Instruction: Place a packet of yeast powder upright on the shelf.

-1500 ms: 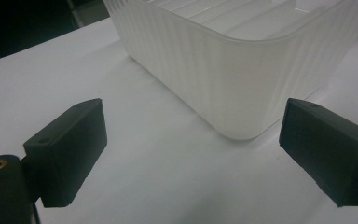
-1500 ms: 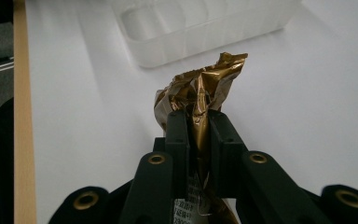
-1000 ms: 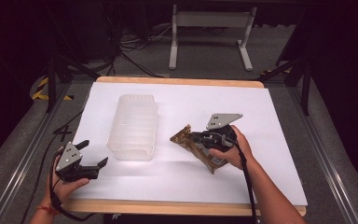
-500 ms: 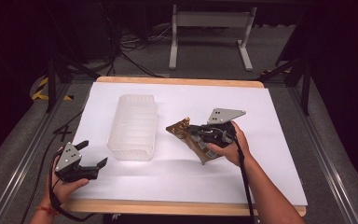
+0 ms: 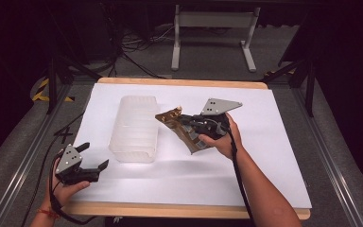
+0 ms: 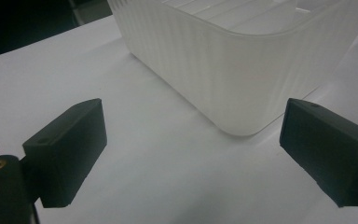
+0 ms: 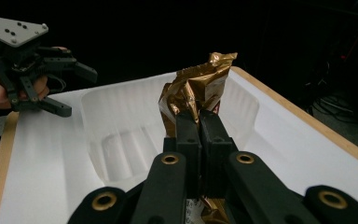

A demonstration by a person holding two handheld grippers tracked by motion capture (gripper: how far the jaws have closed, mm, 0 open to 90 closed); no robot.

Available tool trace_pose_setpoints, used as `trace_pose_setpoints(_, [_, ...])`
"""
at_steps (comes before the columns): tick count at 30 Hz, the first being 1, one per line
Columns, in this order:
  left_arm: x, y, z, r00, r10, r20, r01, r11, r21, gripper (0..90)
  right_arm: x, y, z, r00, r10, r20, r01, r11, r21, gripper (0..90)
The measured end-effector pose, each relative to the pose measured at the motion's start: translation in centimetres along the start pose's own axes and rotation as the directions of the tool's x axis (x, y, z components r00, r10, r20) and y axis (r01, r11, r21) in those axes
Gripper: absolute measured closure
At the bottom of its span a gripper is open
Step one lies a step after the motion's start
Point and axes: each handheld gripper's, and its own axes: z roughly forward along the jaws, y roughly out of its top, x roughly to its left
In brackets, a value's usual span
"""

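Both jaws of the right gripper (image 7: 199, 122) stand pressed together on a gold foil packet (image 7: 193, 91), which they pinch across its flat body with the crumpled top end projecting beyond the tips. From the high view the packet (image 5: 179, 125) is held above the middle of the tabletop (image 5: 274, 142), just beside the right-hand wall of a translucent ribbed plastic bin (image 5: 134, 127) that stands left of centre, its long side running toward the far edge. The left gripper (image 5: 90, 158) rests near the near left corner of the tabletop, its jaws wide apart and holding nothing; its own view shows the rounded near corner of the bin (image 6: 242, 70) ahead, between the two pads and not touching them. Judging by its creases and crinkled seam, the packet is light, thin and pliable; the foil is probably smooth and could slide under a weak pinch, while a hard one may crush whatever is inside. A hold across the flat middle, as now, looks more dependable than one on the bunched end. The bin looks thin-walled and light, so it may shift if the packet or the jaws nudge its rim.
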Motion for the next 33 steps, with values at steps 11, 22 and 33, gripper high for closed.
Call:
trace_pose_setpoints(11, [-0.1,0.0,-0.2,1.0,-0.005,0.0,0.005,1.0,-0.005,8.2,0.4,2.5,3.1,0.9998,-0.005,-0.021,0.004,0.997,-0.078,88.1])
trace_pose_setpoints(22, [0.0,0.0,-0.4,1.0,-0.009,0.003,0.009,0.9999,-0.014,8.2,1.6,4.2,7.1,0.9979,-0.022,-0.062,0.016,0.995,-0.097,88.2])
trace_pose_setpoints(33, [0.0,-0.2,-0.6,0.9999,-0.013,0.005,0.013,0.9998,-0.014,8.3,2.7,5.3,10.6,0.9938,-0.035,-0.106,0.024,0.995,-0.098,88.2])
